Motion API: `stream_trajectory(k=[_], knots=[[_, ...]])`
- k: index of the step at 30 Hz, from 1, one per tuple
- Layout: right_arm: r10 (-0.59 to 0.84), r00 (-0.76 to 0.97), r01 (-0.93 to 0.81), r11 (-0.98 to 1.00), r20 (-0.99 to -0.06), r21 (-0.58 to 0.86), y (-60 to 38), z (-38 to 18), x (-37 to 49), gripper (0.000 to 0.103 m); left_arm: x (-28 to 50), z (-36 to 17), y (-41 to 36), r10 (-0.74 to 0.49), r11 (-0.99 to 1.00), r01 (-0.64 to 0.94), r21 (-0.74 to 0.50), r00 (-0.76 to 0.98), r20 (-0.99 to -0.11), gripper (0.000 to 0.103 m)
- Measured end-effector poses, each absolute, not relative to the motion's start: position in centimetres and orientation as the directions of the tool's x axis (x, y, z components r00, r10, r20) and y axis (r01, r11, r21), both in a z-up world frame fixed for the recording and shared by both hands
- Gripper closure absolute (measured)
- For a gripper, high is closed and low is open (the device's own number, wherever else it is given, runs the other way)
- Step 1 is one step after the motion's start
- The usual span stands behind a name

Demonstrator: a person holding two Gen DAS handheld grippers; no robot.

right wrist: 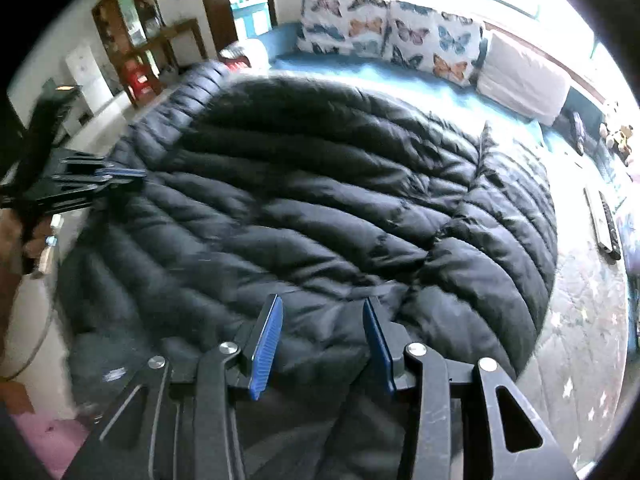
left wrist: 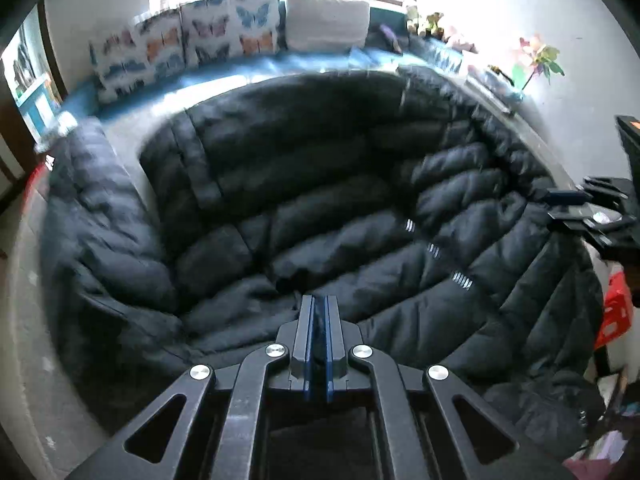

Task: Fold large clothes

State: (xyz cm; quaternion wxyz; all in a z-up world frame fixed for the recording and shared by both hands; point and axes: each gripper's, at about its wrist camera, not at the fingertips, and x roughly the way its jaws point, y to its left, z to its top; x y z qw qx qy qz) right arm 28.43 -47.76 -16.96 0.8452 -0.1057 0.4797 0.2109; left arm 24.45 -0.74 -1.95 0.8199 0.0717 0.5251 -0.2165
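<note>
I have a black puffer jacket [right wrist: 320, 208] spread flat across the bed [right wrist: 580, 320], filling the middle of both wrist views, and I judge I'm at the start of a fold, coming in over its near edge at the bottom of each frame. My left tongs [left wrist: 319, 300] are pressed together with nothing visibly pinched between them, while my right tongs [right wrist: 322, 312] stand spread just above the quilted fabric without gripping it. Next I need each pair to bite a piece of that near edge, so the left must open first.
</note>
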Motion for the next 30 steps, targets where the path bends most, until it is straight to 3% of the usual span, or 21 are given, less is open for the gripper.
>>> stream_trajectory(k=[4,9,14,19,26,30], knots=[[0.192,0.337,-0.449,0.893,-0.922,0.022,-48.8,-21.7,28.5,0.057,22.7,-5.4,-0.7,-0.255,0.870,0.484,-0.089,0.288,-0.923,0.099],[0.170,0.376,-0.459,0.888,-0.911,-0.024,-48.3,-20.6,26.7,0.057,21.1,-6.3,-0.5,-0.247,0.848,0.524,-0.073,0.270,-0.931,0.099],[0.245,0.376,-0.563,0.827,-0.894,-0.010,-45.5,-18.5,22.9,0.057,20.6,-6.9,-0.6,-0.266,0.859,0.499,-0.113,0.247,-0.932,0.099],[0.196,0.352,-0.631,0.772,-0.915,-0.077,-43.4,-19.0,19.2,0.057,17.2,-7.3,-1.9,-0.244,0.836,0.544,-0.071,0.253,-0.936,0.099],[0.344,0.395,-0.709,0.703,-0.852,-0.045,-42.2,-13.5,12.2,0.057,14.5,-6.3,-1.9,-0.236,0.833,0.549,-0.067,0.244,-0.941,0.099],[0.455,0.339,-0.800,0.600,-0.824,0.002,-39.7,-13.3,8.5,0.057,13.8,-4.3,-2.1,-0.285,0.830,0.547,-0.104,0.257,-0.923,0.099]])
